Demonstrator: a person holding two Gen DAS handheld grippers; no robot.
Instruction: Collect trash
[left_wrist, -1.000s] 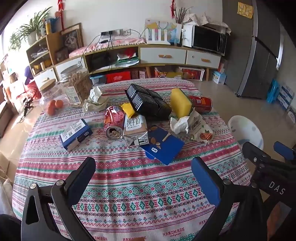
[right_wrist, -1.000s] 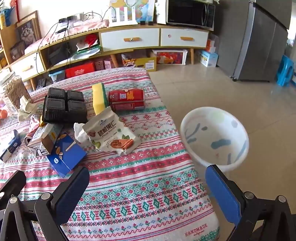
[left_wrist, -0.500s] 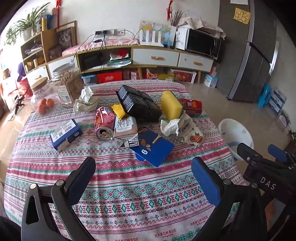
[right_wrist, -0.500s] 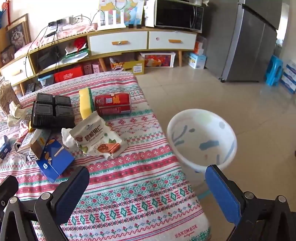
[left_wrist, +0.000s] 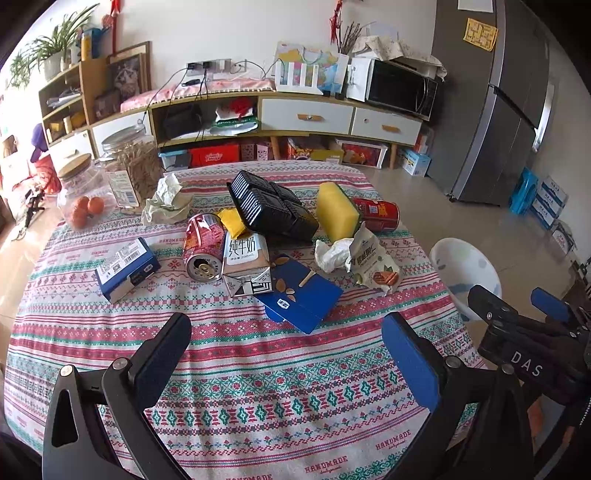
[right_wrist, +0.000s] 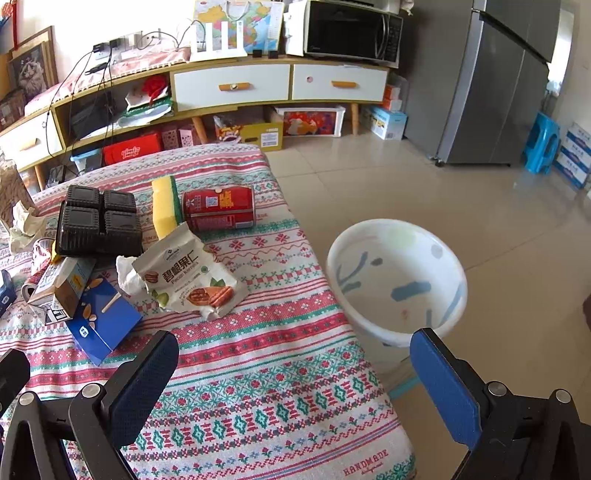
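Trash lies in the middle of the patterned table (left_wrist: 258, 369): a crushed red can (left_wrist: 204, 242), a milk carton (left_wrist: 243, 260), a flat blue box (left_wrist: 301, 299), a black plastic tray (left_wrist: 271, 210), a snack bag (left_wrist: 371, 260) (right_wrist: 186, 275), a white tissue (left_wrist: 330, 254), a red can (left_wrist: 378, 214) (right_wrist: 218, 208) on its side and crumpled paper (left_wrist: 166, 203). A white bin (right_wrist: 397, 284) (left_wrist: 461, 271) stands on the floor right of the table. My left gripper (left_wrist: 291, 354) is open and empty over the near table. My right gripper (right_wrist: 295, 373) is open and empty at the table's right edge.
A blue-and-white box (left_wrist: 127, 267), a yellow sponge (left_wrist: 336, 210), a jar of oranges (left_wrist: 83, 195) and a taller jar (left_wrist: 129, 166) are also on the table. A long cabinet (left_wrist: 306, 118) and a grey fridge (right_wrist: 495, 81) stand behind.
Both grippers have drawn back and up a little from the table, so the objects look smaller. Both stay open and empty.
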